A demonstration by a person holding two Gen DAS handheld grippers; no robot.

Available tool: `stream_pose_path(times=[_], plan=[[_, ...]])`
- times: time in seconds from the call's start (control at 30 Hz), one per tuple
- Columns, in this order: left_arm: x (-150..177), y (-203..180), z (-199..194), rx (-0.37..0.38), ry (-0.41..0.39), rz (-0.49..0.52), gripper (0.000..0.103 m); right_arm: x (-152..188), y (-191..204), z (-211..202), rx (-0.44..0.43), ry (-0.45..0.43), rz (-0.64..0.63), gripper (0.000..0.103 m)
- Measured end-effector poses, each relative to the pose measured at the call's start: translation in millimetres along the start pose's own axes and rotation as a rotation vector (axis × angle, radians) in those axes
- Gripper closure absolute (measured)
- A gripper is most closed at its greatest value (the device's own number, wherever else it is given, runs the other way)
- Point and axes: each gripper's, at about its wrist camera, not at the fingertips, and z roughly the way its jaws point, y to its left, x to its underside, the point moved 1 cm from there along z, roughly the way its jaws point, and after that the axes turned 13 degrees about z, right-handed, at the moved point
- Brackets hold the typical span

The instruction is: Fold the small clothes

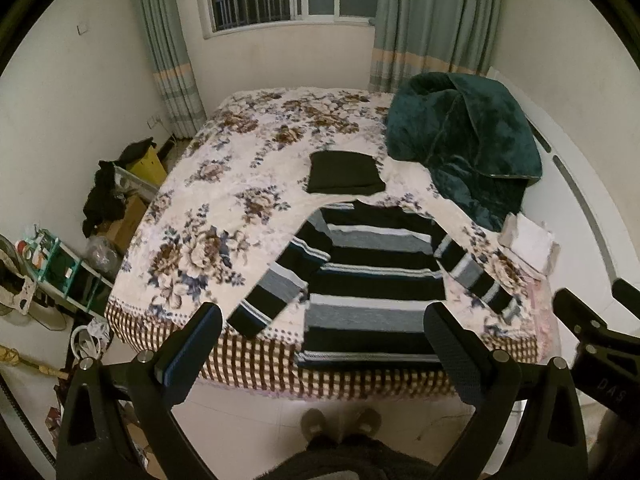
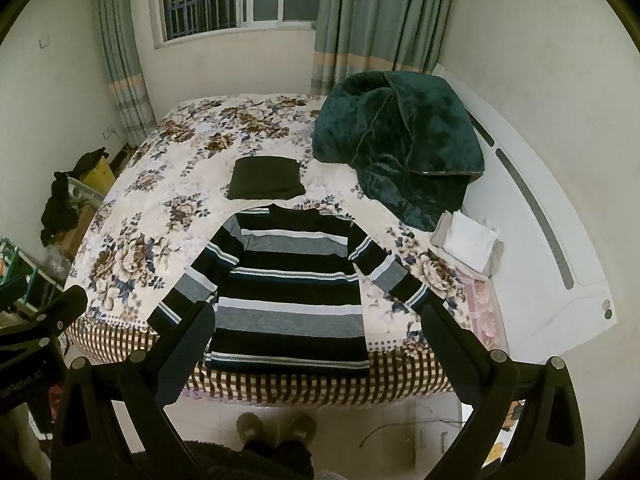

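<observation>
A black, grey and white striped sweater (image 1: pixel 376 280) (image 2: pixel 288 292) lies flat on the floral bed cover, sleeves spread out, hem at the near edge of the bed. Behind its collar rests a folded dark garment (image 1: pixel 344 178) (image 2: pixel 266 184). My left gripper (image 1: pixel 324 320) hangs open above the near bed edge, over the sweater's hem and left sleeve, holding nothing. My right gripper (image 2: pixel 320 320) is likewise open and empty, framing the sweater's lower half. Part of the right gripper's body (image 1: pixel 600 336) shows at the left wrist view's right edge.
A crumpled dark green blanket (image 1: pixel 464 148) (image 2: pixel 400 144) sits at the bed's far right. A folded white cloth (image 1: pixel 528 240) (image 2: pixel 468 240) lies near the right edge. Boxes and clutter (image 1: pixel 116 196) line the left wall. The person's slippered feet (image 2: pixel 276 428) stand before the bed (image 2: pixel 152 196).
</observation>
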Motion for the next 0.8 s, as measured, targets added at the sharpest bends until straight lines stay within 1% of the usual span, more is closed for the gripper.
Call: stream_pose_path(times=[0.1,0.2,0.23,0.27,0.3,0.33,0.4,0.43,0.47,0.5,0.53,0.57,0.6,0.67,0.73,0.77,0.8], plan=[[-1,6,21,-0.04,-0.013,0.025,0.0,-2,-10,24,0.02,0.031,0.038,0.0],[-2,7,62,-0.053,-0.021,0.043,0.0,-2,-32,62,0.067,0.068,0.094,0.0],[-2,4,78,-0.052,-0.011,0.049,0.0,-1,-39,77,0.089,0.071,0.111,0.0],[-4,0,92,-0.051,0.0,0.053,0.0,-2,-54,97,0.129,0.079,0.139,0.0],[-6,-5,116,-0.051,0.027,0.059,0.0,-1,-68,115,0.155,0.085,0.165,0.0],[-8,-8,130,-0.051,0.047,0.061,0.0,2,-81,133,0.174,0.093,0.189,0.0],[-12,-21,170,-0.045,0.093,0.063,0.0,7,-124,178,0.231,0.132,0.267,0.0],[-14,-28,187,-0.055,0.114,0.067,0.0,12,-143,197,0.246,0.145,0.298,0.0],[-17,-35,199,-0.064,0.131,0.072,0.0,16,-173,226,0.284,0.174,0.35,0.0],[-18,-44,221,-0.073,0.161,0.075,0.0,22,-198,250,0.308,0.198,0.397,0.0],[-21,-51,232,-0.081,0.175,0.076,0.0,31,-216,272,0.323,0.216,0.436,0.0],[-22,-60,251,-0.088,0.201,0.076,0.0,39,-252,305,0.344,0.261,0.509,0.0],[-22,-69,271,-0.097,0.233,0.079,0.0,50,-277,328,0.35,0.292,0.573,0.0],[-24,-82,303,-0.114,0.279,0.089,0.0,74,-335,379,0.335,0.347,0.731,0.0],[-20,-101,343,-0.126,0.344,0.09,0.0,98,-382,418,0.313,0.377,0.875,0.0],[-18,-109,362,-0.127,0.369,0.088,0.0,110,-416,450,0.29,0.394,0.973,0.003],[-14,-116,381,-0.132,0.401,0.083,0.0,121,-437,475,0.272,0.397,1.037,0.005]])
